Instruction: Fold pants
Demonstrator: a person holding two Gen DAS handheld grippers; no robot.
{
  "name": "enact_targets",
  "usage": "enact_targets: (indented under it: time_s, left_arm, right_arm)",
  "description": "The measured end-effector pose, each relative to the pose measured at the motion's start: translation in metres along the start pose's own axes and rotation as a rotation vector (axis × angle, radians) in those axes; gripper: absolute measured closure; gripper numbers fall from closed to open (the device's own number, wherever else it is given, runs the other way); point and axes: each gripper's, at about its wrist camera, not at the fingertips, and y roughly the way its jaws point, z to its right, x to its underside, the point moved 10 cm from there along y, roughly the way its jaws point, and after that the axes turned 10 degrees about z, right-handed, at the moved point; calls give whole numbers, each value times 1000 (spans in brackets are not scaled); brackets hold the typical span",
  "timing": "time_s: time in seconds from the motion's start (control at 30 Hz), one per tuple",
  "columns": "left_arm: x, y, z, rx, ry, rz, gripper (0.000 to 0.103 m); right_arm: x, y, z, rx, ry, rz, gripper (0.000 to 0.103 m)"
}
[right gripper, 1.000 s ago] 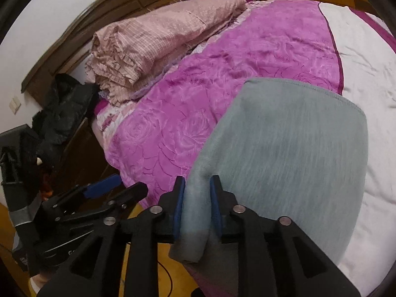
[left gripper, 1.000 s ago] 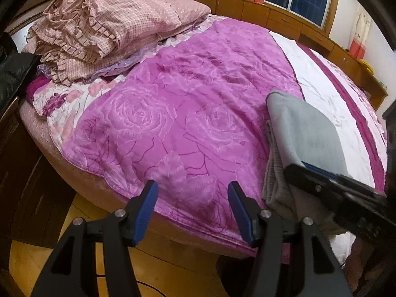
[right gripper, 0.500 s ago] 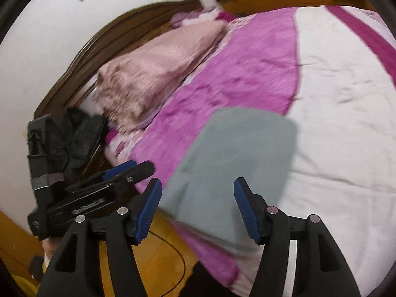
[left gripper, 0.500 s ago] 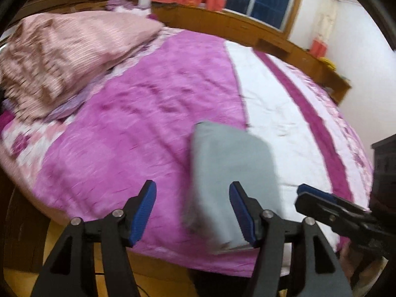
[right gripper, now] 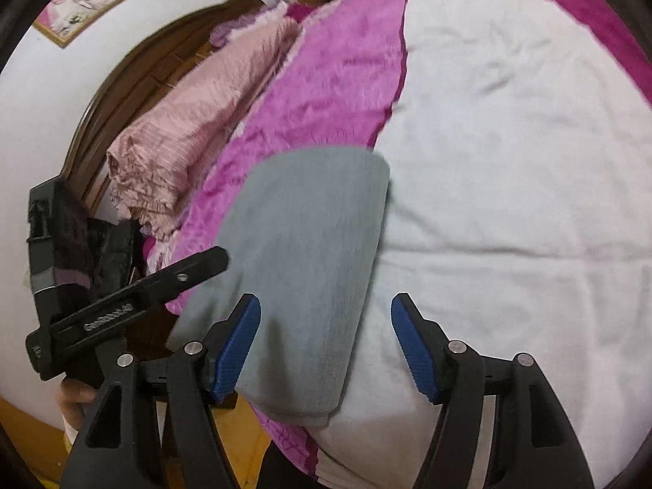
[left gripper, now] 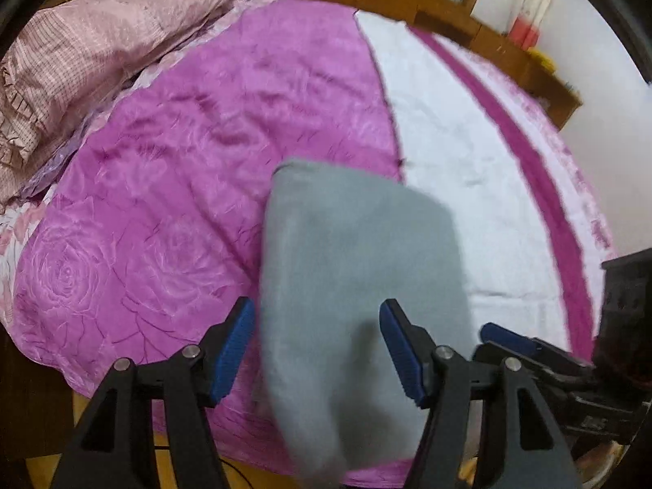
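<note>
The grey pants [left gripper: 354, 269] lie folded in a compact rectangle on the bed near its front edge, across the seam between the magenta and white parts of the cover; they also show in the right wrist view [right gripper: 309, 252]. My left gripper [left gripper: 316, 350] is open and empty, hovering over the near end of the pants. My right gripper [right gripper: 326, 346] is open and empty, above the pants' near right corner. Each gripper shows at the edge of the other's view.
The bed cover has a magenta rose-patterned part [left gripper: 171, 203] and a white part [right gripper: 509, 163]. A folded pink checked quilt [left gripper: 81, 49] lies at the head end. A wooden headboard [right gripper: 134, 93] and a wooden ledge [left gripper: 448, 20] border the bed. Wooden floor [left gripper: 40, 468] lies below.
My right gripper let go of the pants and opened; the pants now lie flat. Both grippers swung over the folded pants, the left from the left side.
</note>
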Motion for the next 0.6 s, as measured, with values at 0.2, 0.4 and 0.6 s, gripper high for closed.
enact_targets:
  time_s: [0.2,0.4,0.6]
  left_arm:
    - [12,17,-17,27,-45,-31,29]
    - [20,27,-20,66,-96,-35,23]
    - [22,34,-18,105,-119,-5,19]
  right_arm:
    - [17,31,-1,-45,19,-62,42]
    - [22,41,2,-81,-26,-22,42]
    - [23,46,-3,-94,-82,-12,38]
